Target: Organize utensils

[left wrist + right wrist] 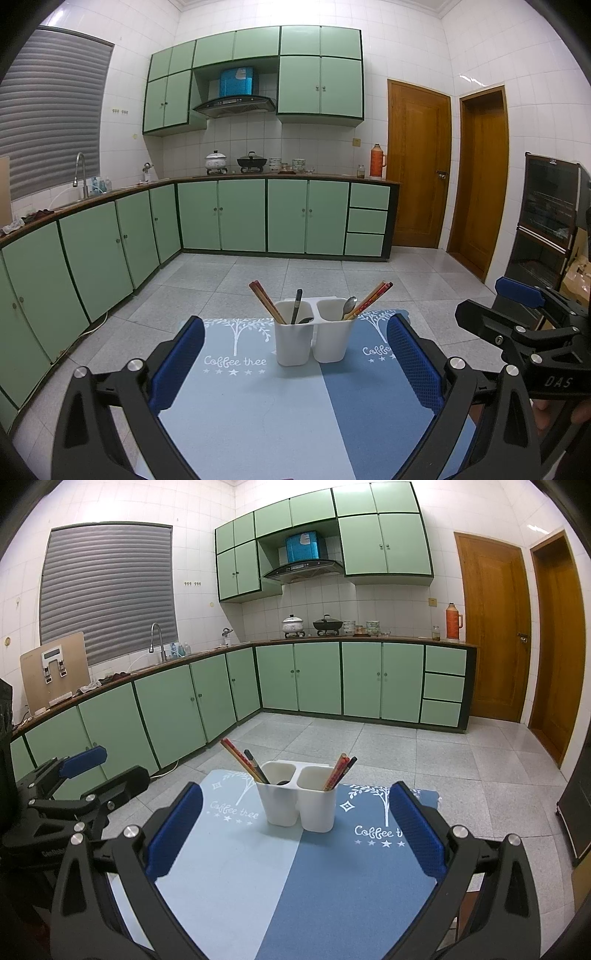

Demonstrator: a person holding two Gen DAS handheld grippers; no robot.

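Green kitchen cabinets (240,214) back a blue mat (258,406) where the left gripper (295,363) hangs spread and empty, the white two-cup holder (314,336) carries chopsticks (266,302) and a spoon (349,307) mid-mat, and the right gripper (295,829) gapes empty.

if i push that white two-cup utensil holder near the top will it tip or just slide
The white utensil holder probably tips: it looks tall, narrow-based, thin plastic. Leaning chopsticks and spoon raise its weight. The mat looks grippy, so sliding seems less likely.
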